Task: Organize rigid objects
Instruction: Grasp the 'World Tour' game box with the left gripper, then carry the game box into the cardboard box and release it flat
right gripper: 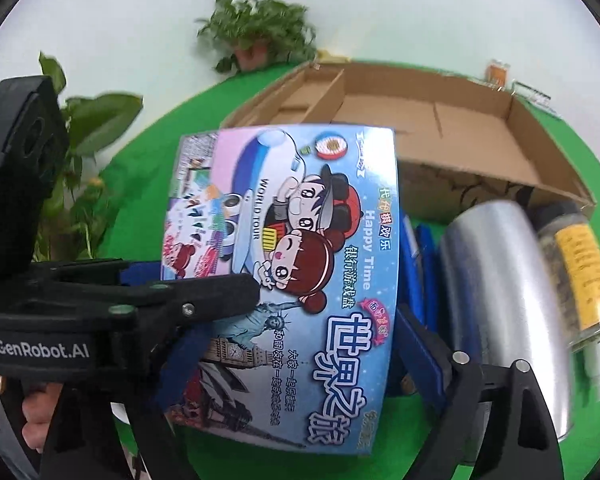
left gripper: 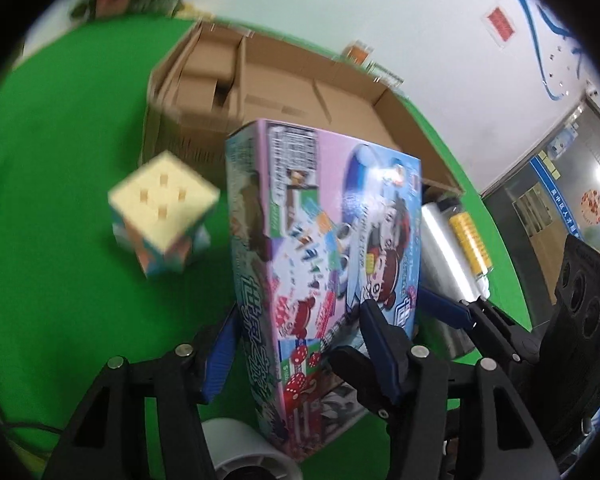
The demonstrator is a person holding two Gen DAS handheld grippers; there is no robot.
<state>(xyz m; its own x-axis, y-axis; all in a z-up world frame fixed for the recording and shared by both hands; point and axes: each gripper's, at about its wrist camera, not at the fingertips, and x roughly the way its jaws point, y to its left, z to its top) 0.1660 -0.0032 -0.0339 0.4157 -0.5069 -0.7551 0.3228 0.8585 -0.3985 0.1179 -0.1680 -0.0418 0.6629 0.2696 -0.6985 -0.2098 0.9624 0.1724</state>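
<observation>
A colourful board-game box (left gripper: pixel 320 248) with cartoon children on it is held above the green table, in front of an open cardboard box (left gripper: pixel 284 76). My left gripper (left gripper: pixel 300 356) is shut on the game box across its thin sides. In the right wrist view the game box (right gripper: pixel 300 264) fills the middle. My right gripper (right gripper: pixel 284 344) holds it across its wide face; only the right finger (right gripper: pixel 424 356) shows, the left one is behind the other gripper. The cardboard box (right gripper: pixel 440 120) lies behind it, its visible part empty.
A puzzle cube (left gripper: pixel 164 216) sits left of the game box. A silver cylinder (right gripper: pixel 500 304) and a jar with a yellow label (right gripper: pixel 580 276) lie to the right. A white roll (left gripper: pixel 244 452) is below. Potted plants (right gripper: pixel 256 32) stand at the back.
</observation>
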